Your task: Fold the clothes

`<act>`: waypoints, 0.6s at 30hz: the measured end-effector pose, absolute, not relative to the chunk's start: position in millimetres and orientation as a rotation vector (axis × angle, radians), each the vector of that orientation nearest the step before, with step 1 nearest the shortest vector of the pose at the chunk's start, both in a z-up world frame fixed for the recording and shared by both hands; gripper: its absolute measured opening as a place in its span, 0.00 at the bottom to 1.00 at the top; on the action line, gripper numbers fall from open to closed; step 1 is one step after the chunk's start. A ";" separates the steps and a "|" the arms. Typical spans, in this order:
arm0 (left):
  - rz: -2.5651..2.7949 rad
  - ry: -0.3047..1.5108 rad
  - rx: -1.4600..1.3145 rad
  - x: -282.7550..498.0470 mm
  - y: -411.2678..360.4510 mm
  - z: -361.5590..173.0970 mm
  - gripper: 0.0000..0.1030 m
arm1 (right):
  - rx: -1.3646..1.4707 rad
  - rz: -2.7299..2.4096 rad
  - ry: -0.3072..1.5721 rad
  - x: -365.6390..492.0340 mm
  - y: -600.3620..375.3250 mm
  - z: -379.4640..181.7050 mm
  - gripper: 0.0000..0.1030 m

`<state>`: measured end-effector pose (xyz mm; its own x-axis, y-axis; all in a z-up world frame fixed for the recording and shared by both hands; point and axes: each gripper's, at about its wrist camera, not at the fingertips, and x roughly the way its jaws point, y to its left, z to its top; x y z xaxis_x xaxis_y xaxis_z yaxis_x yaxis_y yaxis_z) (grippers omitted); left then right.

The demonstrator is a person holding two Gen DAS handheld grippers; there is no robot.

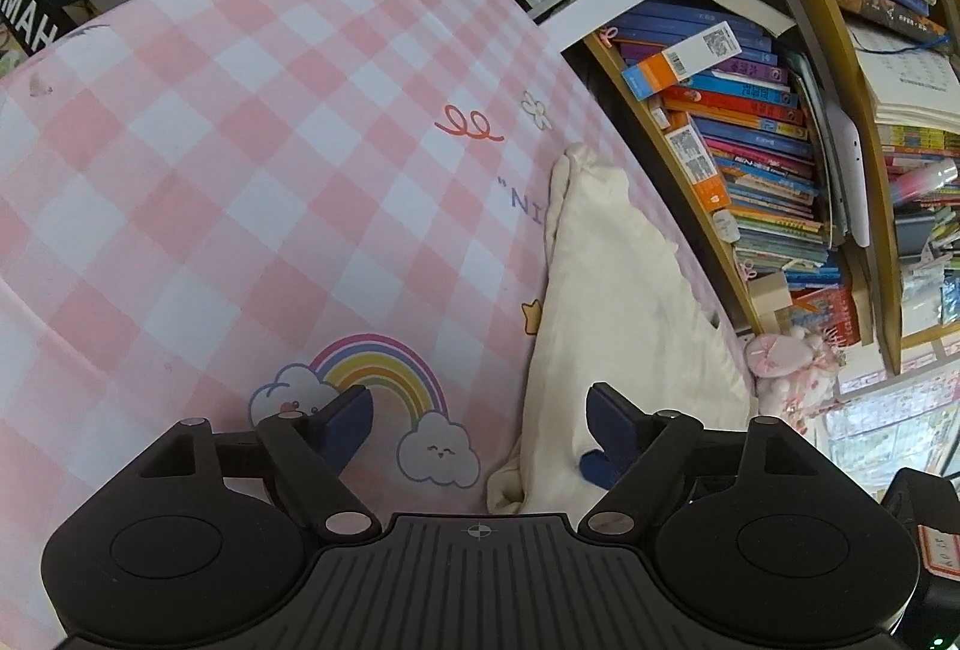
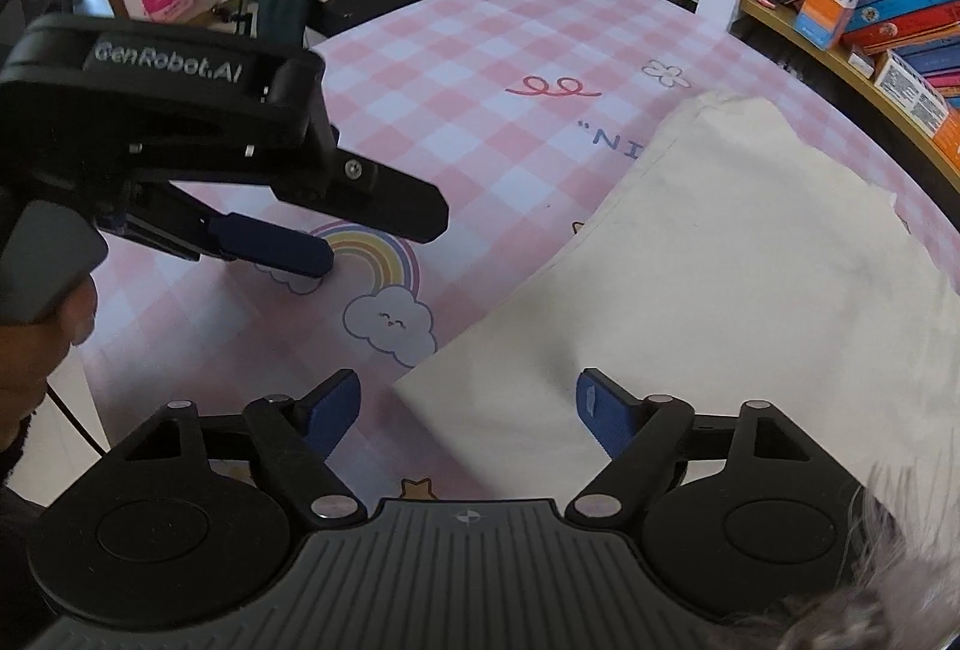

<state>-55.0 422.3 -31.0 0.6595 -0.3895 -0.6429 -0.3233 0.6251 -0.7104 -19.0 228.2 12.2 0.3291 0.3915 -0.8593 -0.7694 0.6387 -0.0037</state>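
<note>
We've got both tools spread and empty: left tool (image 2: 384,236) over the rainbow print, right tool (image 2: 468,410) at the near corner of the folded cream garment (image 2: 720,254), which lies flat at the counter's (image 1: 240,140) right edge, likely just released. Bookshelf (image 1: 750,140) crowds that side.

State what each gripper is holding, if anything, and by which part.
Nothing is held. The left gripper and right gripper both stand open above the cream garment, pads clear of the cloth.

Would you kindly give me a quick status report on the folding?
Left gripper open, holding nothing. Right gripper open over the cream garment, not gripping. Garment lies folded on the pink checked cloth. Nothing in the way.
</note>
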 end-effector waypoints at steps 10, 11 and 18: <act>-0.077 0.889 -0.945 -52.4 423.3 -31.5 0.88 | -0.456 0.777 0.955 -15.8 223.1 9.2 0.31; -0.077 0.891 -0.948 -51.8 423.2 -31.3 0.88 | -0.445 0.778 0.956 -14.9 221.5 10.1 0.25; -0.186 0.930 -1.061 -38.5 415.2 -42.6 0.91 | -0.296 0.759 0.920 -8.4 199.7 36.7 0.17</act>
